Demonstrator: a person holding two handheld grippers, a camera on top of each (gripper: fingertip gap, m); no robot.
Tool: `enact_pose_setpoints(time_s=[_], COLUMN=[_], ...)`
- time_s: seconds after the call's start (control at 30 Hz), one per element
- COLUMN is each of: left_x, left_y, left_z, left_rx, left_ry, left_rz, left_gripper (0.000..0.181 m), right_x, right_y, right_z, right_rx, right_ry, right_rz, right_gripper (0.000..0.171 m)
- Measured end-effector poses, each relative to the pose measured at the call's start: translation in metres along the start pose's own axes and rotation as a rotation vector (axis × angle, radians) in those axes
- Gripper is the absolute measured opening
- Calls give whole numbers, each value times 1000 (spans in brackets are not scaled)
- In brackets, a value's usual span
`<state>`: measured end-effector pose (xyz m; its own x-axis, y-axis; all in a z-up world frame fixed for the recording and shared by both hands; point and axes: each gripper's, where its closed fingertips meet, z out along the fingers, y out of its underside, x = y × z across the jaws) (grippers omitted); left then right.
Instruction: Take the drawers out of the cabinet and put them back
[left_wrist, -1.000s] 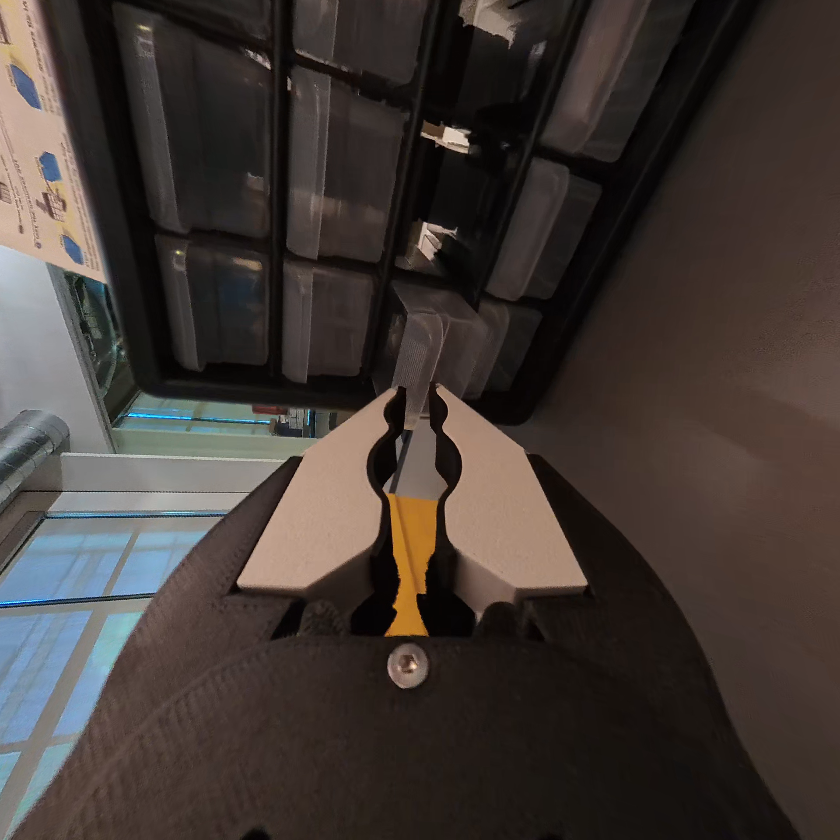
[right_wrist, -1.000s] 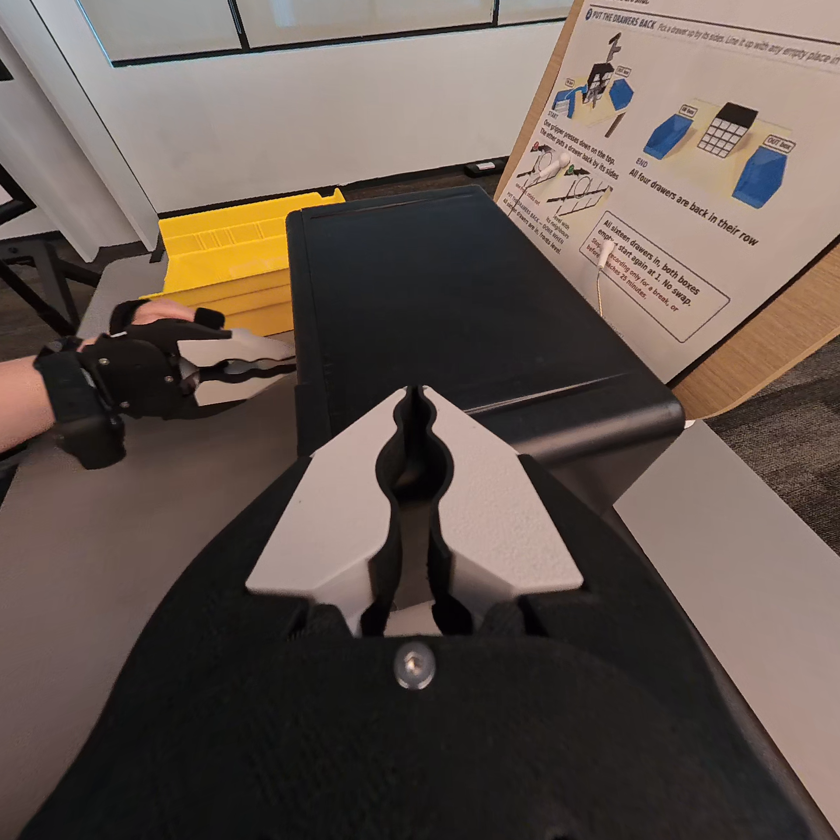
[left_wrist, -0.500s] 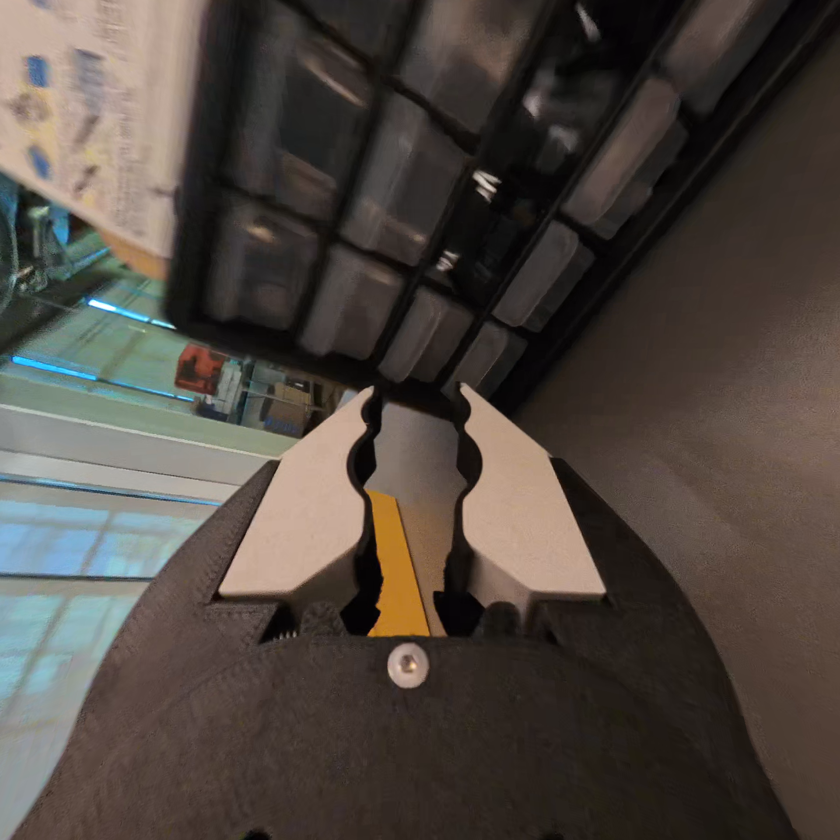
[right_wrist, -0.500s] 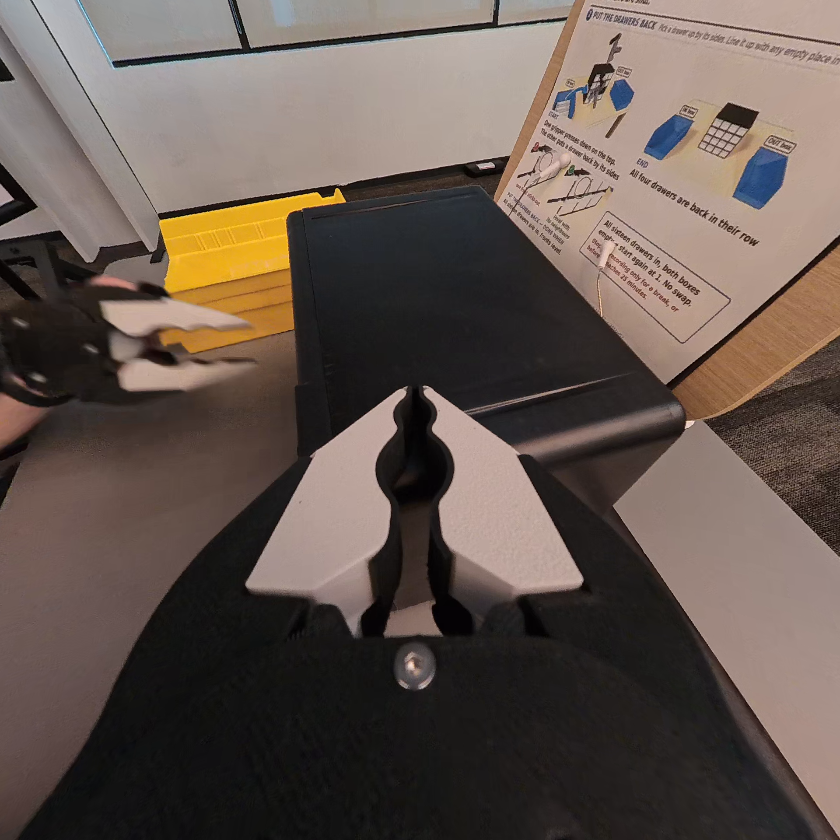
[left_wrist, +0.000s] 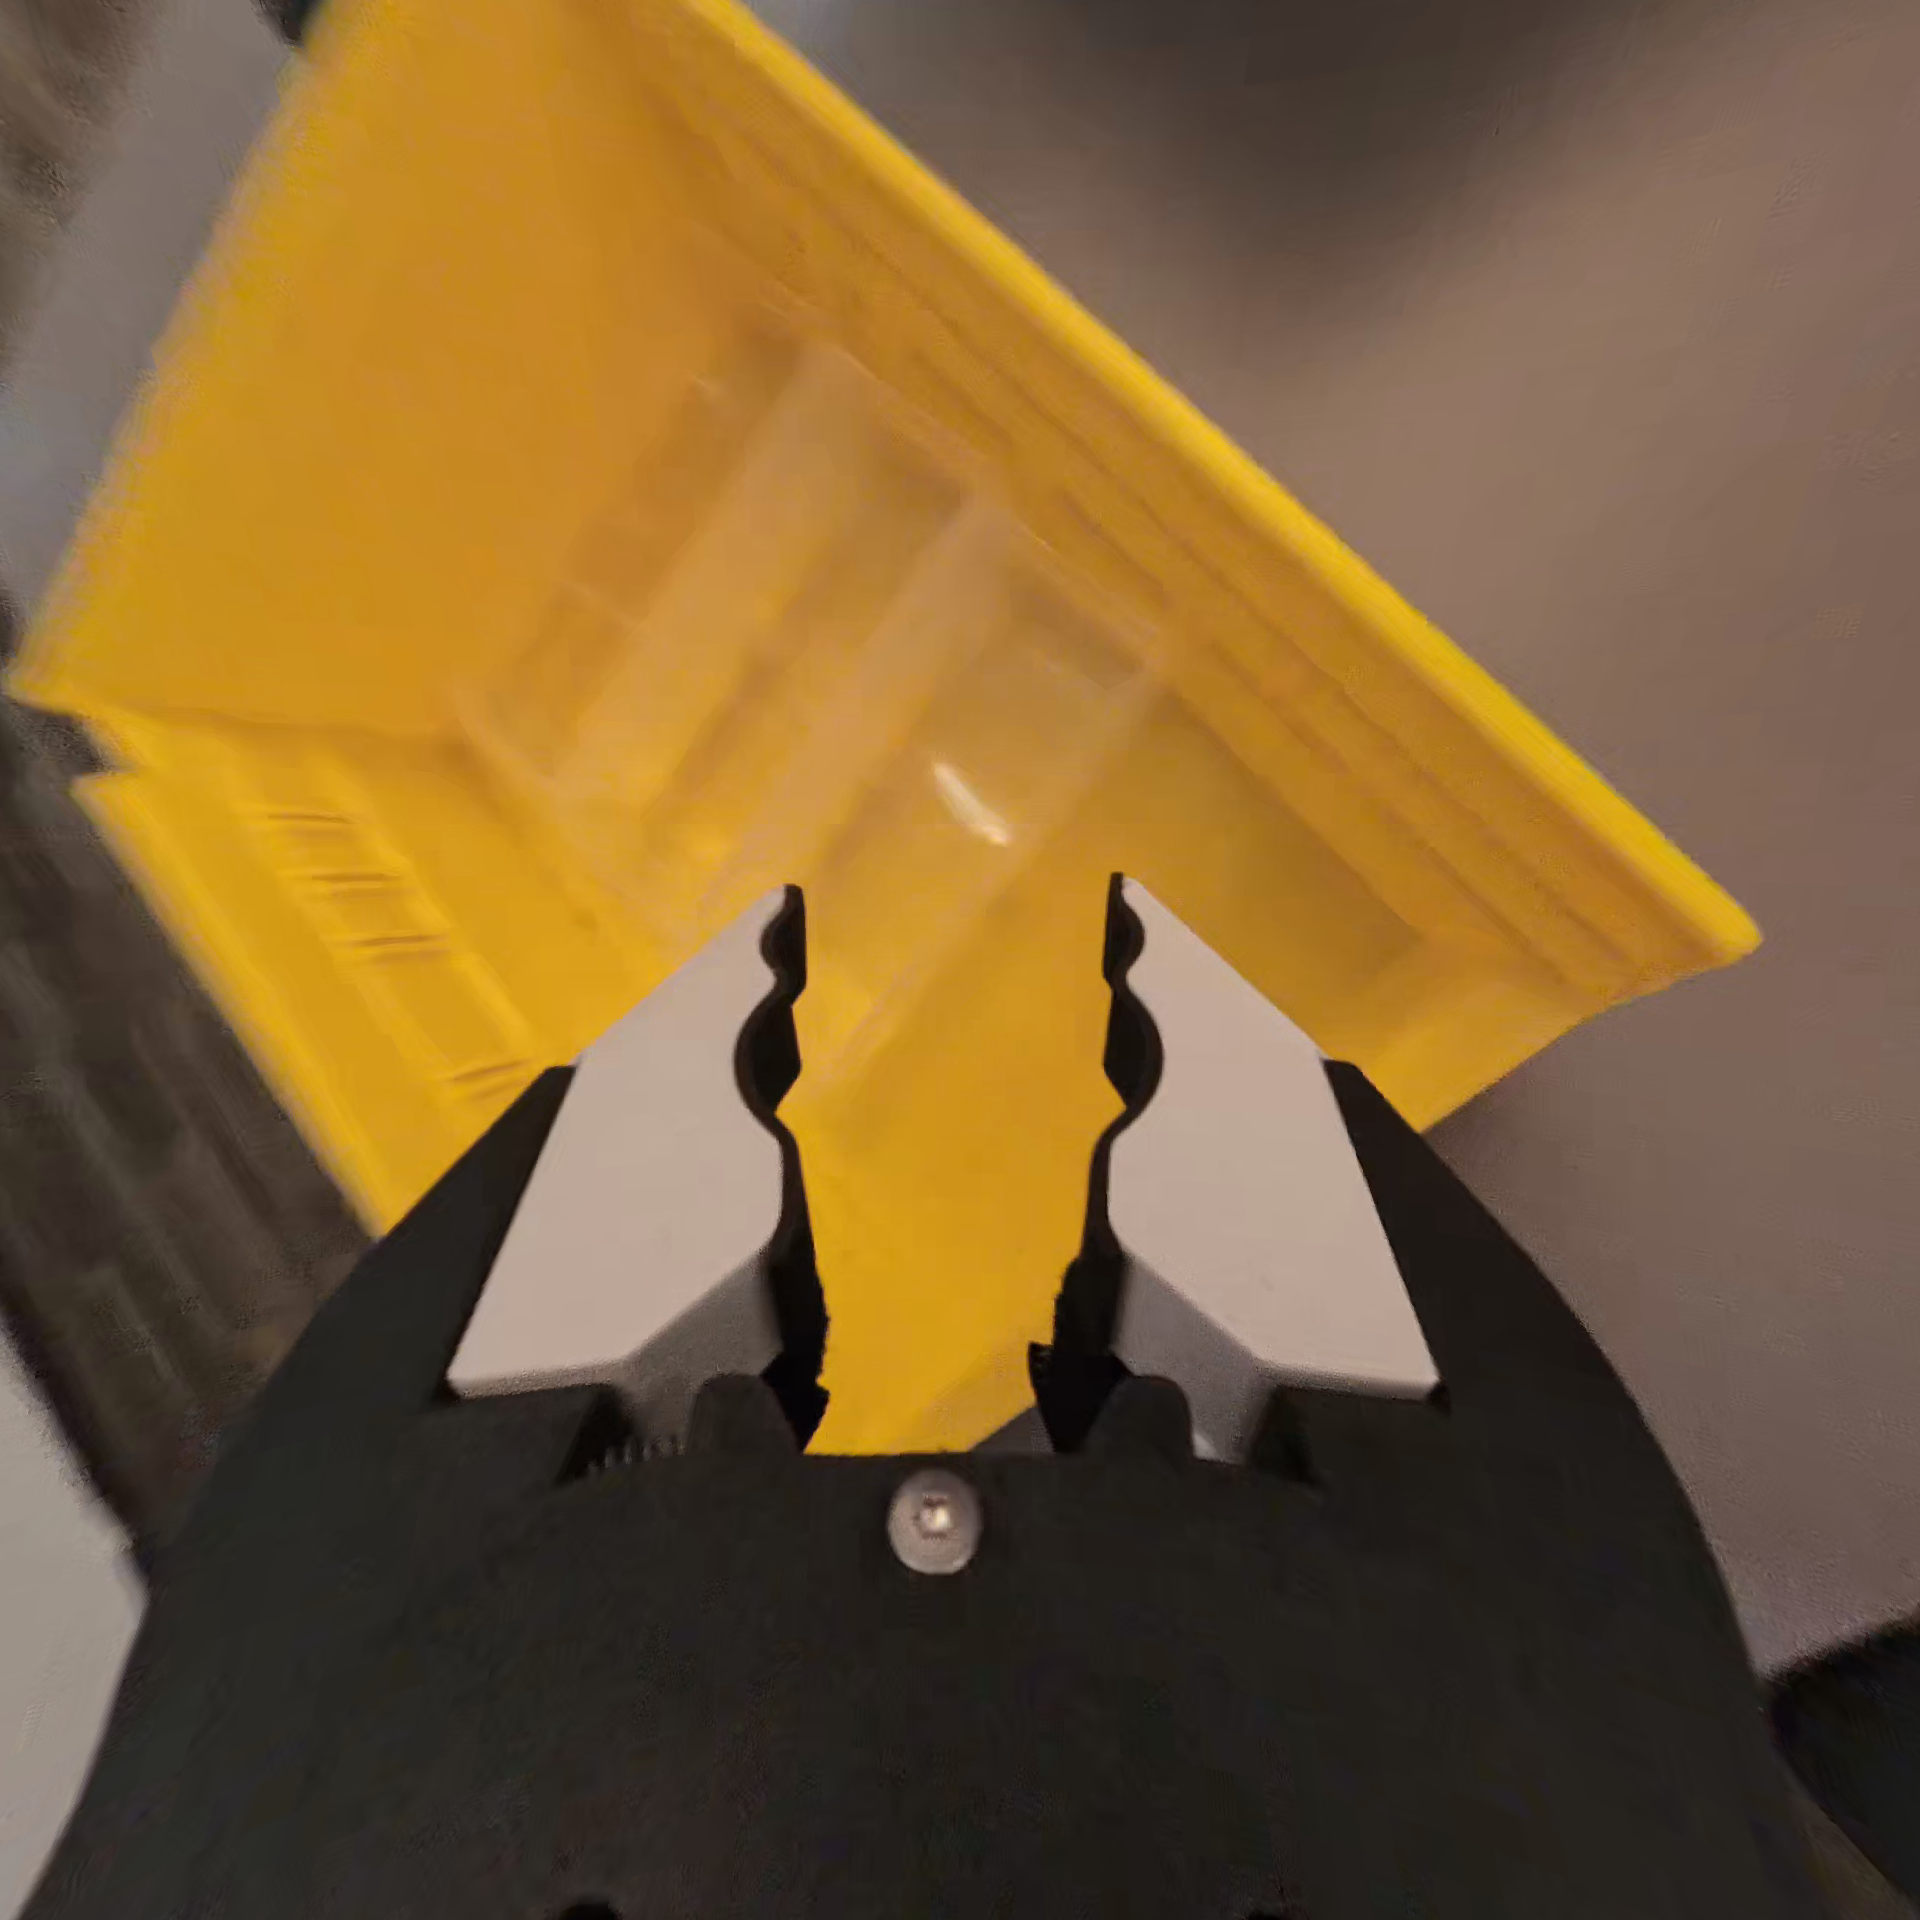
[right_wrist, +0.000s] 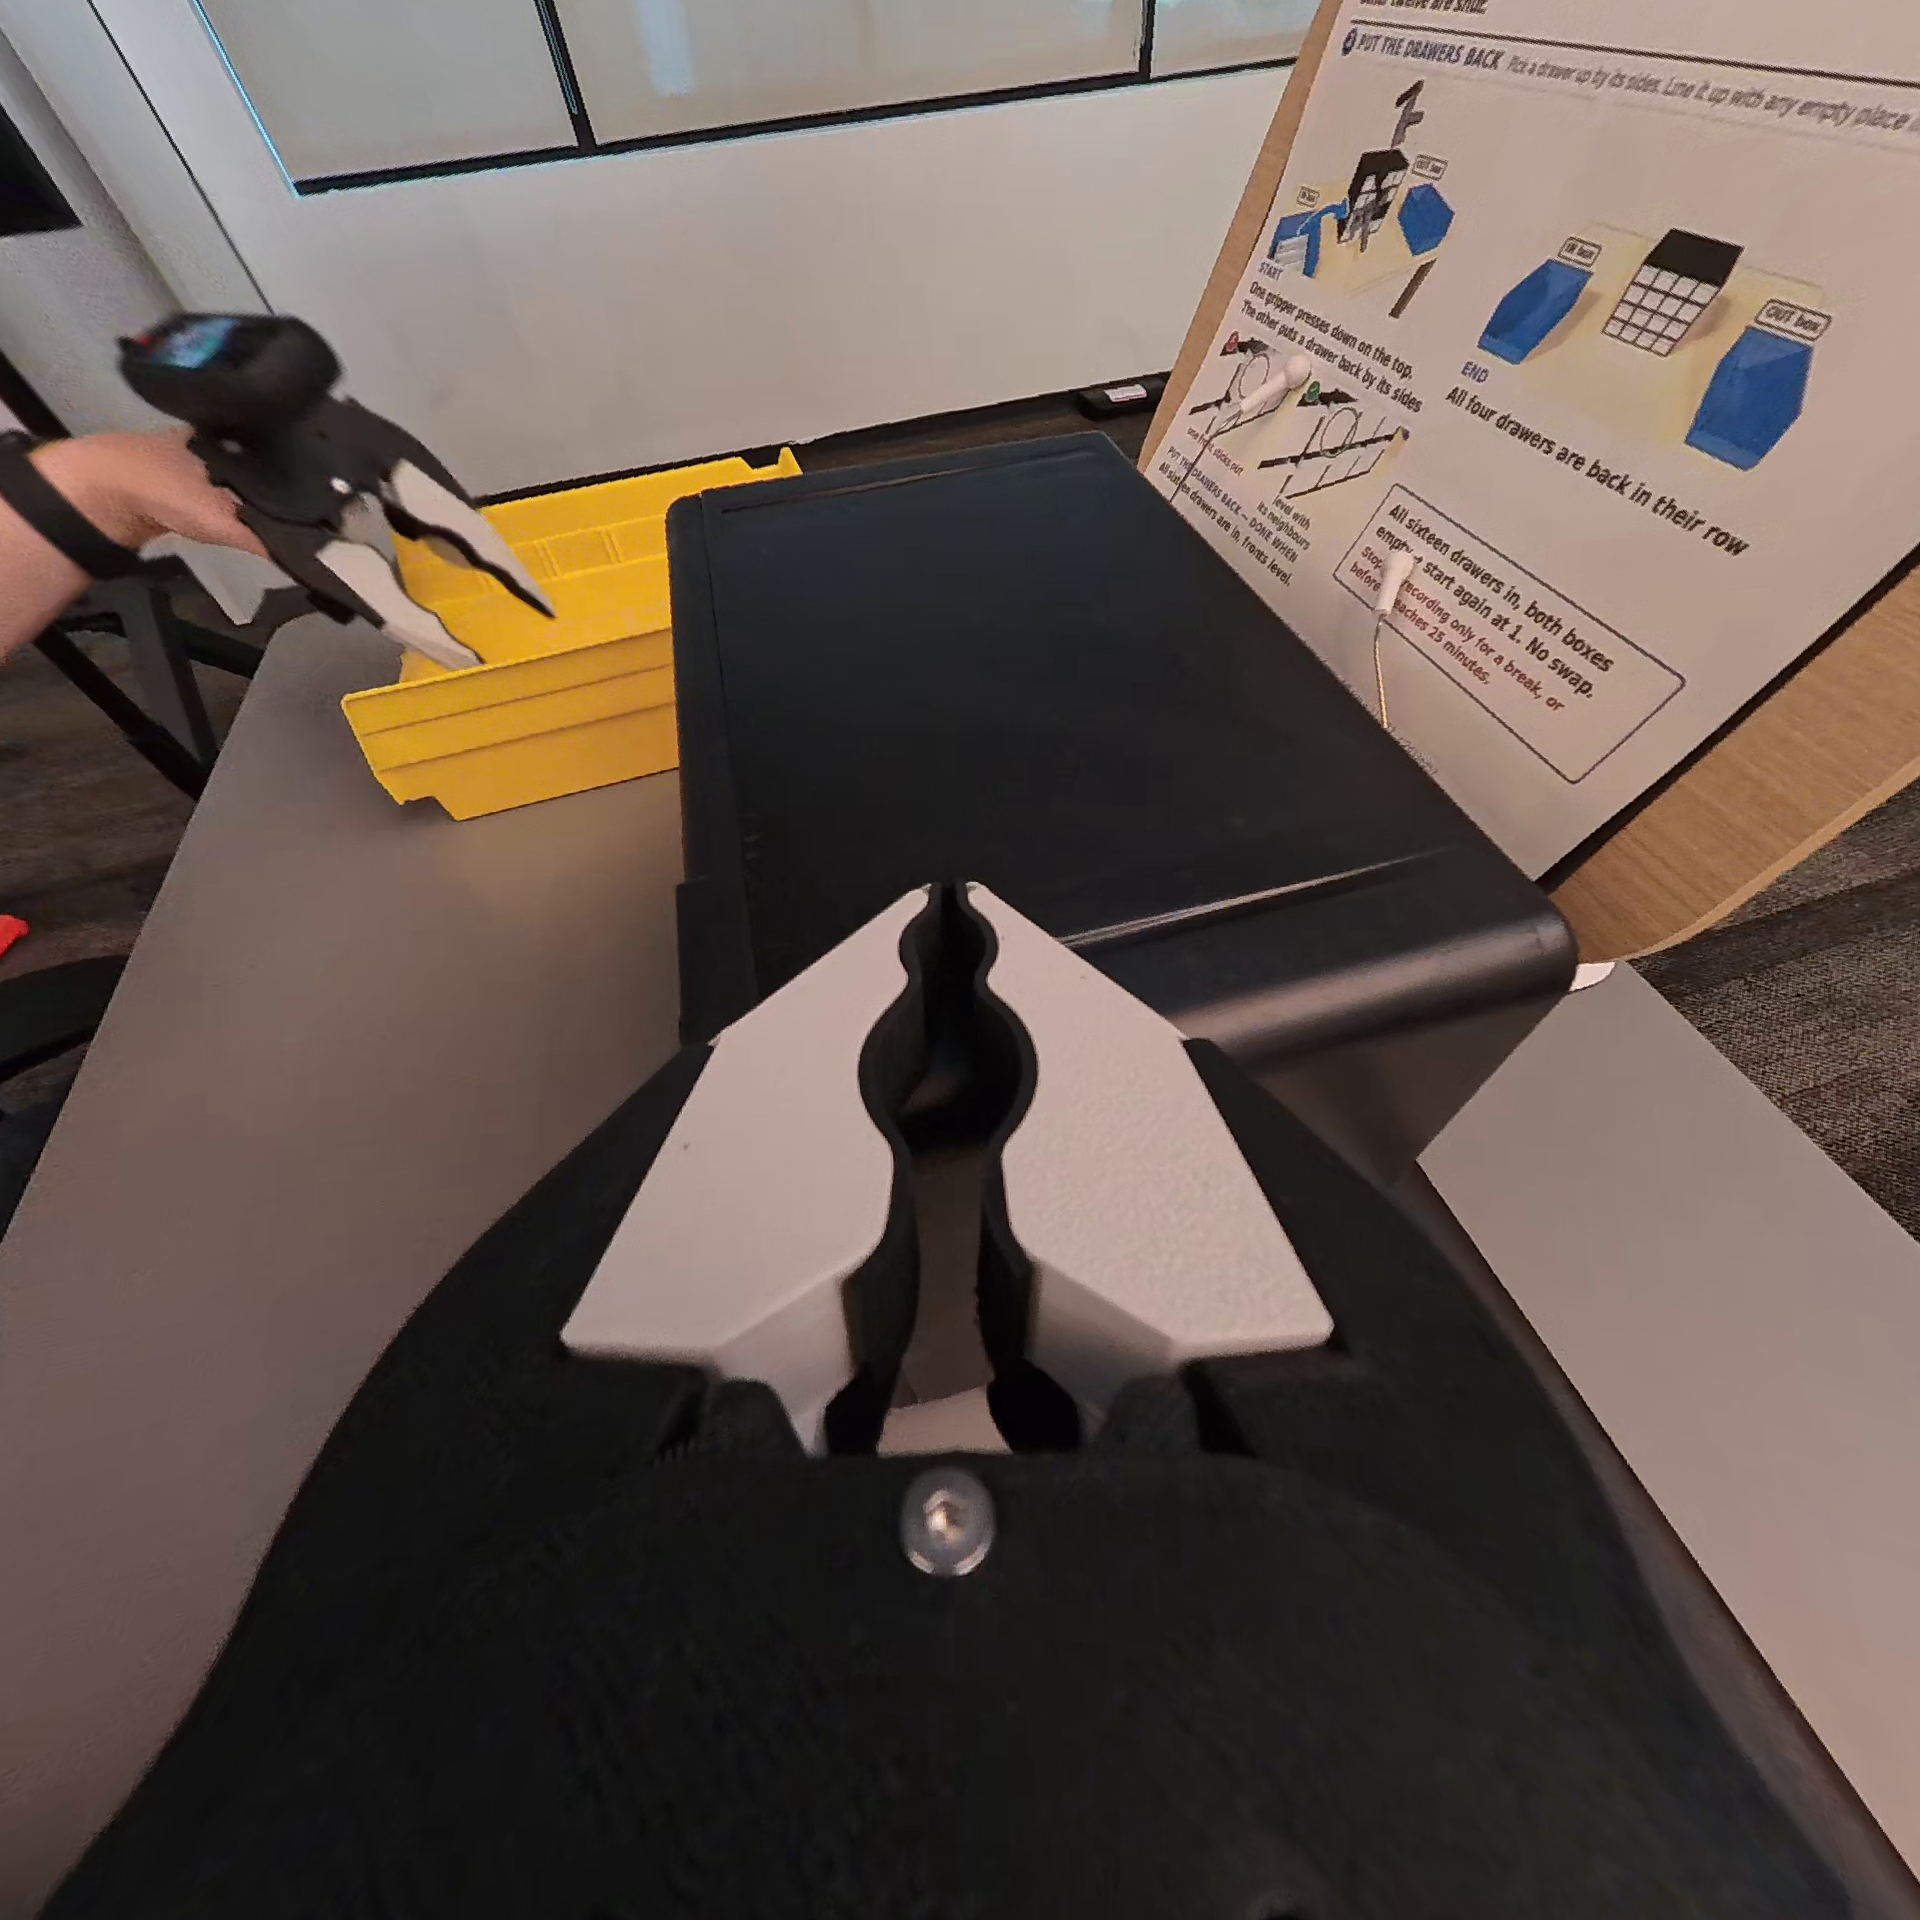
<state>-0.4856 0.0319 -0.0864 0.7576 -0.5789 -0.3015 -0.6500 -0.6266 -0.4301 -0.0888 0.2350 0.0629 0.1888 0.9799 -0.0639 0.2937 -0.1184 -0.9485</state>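
My left gripper (left_wrist: 951, 888) is open and empty. It points down into a yellow bin (left_wrist: 1247, 623) that holds clear plastic drawers (left_wrist: 831, 644); this view is blurred. In the right wrist view the left gripper (right_wrist: 511, 636) hangs over the same yellow bin (right_wrist: 540, 717), left of the black cabinet (right_wrist: 1039, 675). My right gripper (right_wrist: 951, 894) is shut and empty at the near end of the cabinet's top. I cannot tell whether it touches the top. The cabinet's drawer front is hidden in both views.
A grey table (right_wrist: 364, 1039) carries the cabinet and the bin. An instruction board (right_wrist: 1558, 364) leans just right of the cabinet. A white wall and a window stand behind. A person's hand (right_wrist: 114, 499) holds the left gripper. The left gripper's tips are roughly 45 centimeters from the right gripper's.
My left gripper let go of a clear drawer at the cabinet front, opened, and swung away to above the yellow bin. My right gripper has stayed in place, shut.
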Motion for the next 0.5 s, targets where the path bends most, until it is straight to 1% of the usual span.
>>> enact_pose_setpoints(time_s=[0.03,0.1,0.17,0.27,0.37,0.43,0.5], left_x=[1,-4,-4,-1,7,12,13], left_y=[4,9,19,36,39,36,30], left_z=[10,26,38,44,33,19,0], left_rx=[-12,-23,-72,-148,-155,-139,-110], left_ry=[36,49,75,107,156,166,121], left_rz=[-23,-38,-31,3,1,-3,2], left_gripper=[56,57,51,28,5,1,0], right_x=[0,0,0,0,0,0,0], right_y=[0,0,0,0,0,0,0], right_z=[0,0,0,0,0,0,0], right_rx=[0,2,7,14,15,14,14], right_ry=[0,-4,-10,-22,-24,-22,-22], right_rz=[1,4,7,16,17,14,15], right_gripper=[0,0,0,0,0,0,0])
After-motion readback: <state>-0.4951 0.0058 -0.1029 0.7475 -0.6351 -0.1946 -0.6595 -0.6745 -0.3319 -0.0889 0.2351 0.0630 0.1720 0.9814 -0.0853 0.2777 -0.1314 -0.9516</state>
